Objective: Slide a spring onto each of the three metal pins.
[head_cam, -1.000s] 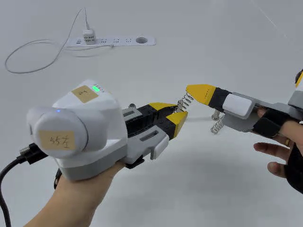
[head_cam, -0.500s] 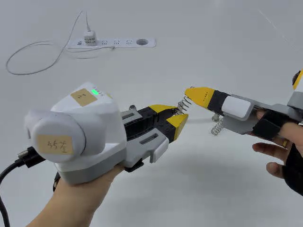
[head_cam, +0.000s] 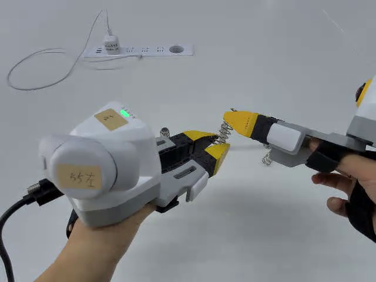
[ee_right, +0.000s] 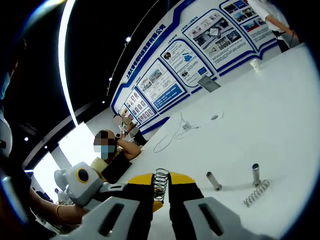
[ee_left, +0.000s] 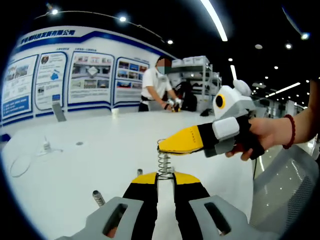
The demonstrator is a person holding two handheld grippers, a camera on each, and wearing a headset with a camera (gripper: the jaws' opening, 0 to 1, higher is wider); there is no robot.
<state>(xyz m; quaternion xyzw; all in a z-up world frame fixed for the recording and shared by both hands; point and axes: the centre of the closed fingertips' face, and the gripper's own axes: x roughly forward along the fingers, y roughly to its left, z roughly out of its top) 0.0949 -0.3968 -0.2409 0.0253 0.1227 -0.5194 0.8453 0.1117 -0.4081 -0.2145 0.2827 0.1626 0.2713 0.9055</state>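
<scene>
Silvery coiled wire spring [ee_left: 163, 161] hangs above the white workbench [head_cam: 264, 59], pinched at one end in the left gripper's [ee_left: 165, 177] narrow jaws and at the other in the right gripper's [ee_right: 161, 182]. A short metal pin [ee_right: 214, 181], another pin [ee_right: 256, 175] and a second spring [ee_right: 256, 193] rest on the bench.

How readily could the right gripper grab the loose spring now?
Probably not yet: the right gripper is shut on the held spring, which the left gripper also grips, though the loose spring lies unobstructed.
</scene>
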